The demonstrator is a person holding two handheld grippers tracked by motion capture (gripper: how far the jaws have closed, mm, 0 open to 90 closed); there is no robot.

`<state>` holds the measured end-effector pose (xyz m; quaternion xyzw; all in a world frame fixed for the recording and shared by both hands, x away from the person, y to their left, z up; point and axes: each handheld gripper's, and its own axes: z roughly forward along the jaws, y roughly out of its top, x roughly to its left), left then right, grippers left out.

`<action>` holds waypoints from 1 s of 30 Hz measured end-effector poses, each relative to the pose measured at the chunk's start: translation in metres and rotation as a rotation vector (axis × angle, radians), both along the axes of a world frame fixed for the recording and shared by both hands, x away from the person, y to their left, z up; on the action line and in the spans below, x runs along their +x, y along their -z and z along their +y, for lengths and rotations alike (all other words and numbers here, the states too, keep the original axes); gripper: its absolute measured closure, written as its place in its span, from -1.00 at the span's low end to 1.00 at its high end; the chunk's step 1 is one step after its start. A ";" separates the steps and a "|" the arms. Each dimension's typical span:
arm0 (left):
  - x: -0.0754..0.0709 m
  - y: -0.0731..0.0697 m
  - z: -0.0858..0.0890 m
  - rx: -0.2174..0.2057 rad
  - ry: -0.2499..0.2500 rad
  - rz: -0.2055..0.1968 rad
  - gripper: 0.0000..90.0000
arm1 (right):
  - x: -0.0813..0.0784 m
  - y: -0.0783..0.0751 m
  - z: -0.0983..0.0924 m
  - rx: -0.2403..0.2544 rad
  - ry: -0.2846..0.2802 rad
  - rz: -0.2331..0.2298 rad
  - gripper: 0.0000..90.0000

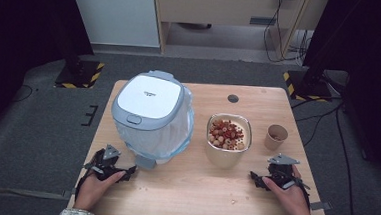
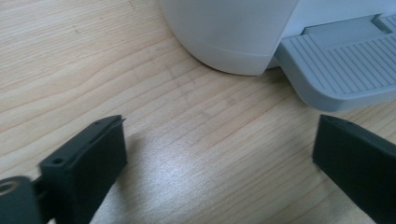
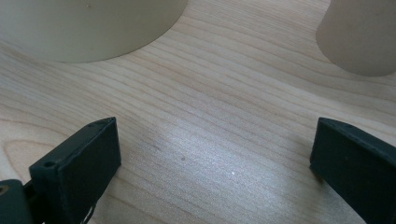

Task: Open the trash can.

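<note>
**Two open grippers, a pedal bin and a full bowl within reach**

The left gripper (image 1: 109, 163) rests on the tabletop (image 1: 183, 187) with its jaws wide apart and nothing between them; the right gripper (image 1: 277, 175) sits the same way, empty. Just ahead of the left gripper stands the pedal bin (image 1: 153, 116), upright, long axis vertical, lid closed, its grey foot pedal (image 2: 343, 70) pointing toward the person. Ahead of the right gripper sits the bowl of snacks (image 1: 229, 136), with a paper cup (image 1: 276, 137) beside it. The likely risks: a hard push on the pedal could tip or slide the light bin (its liner bag hangs loose), and a careless reach could knock the cup over or spill the bowl.
</note>
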<state>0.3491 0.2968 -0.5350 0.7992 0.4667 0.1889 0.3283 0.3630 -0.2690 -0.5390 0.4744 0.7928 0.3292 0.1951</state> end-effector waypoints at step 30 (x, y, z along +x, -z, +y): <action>-0.022 -0.048 -0.006 -0.128 0.094 -0.110 0.70 | 0.000 0.000 0.000 -0.001 0.002 -0.001 -0.96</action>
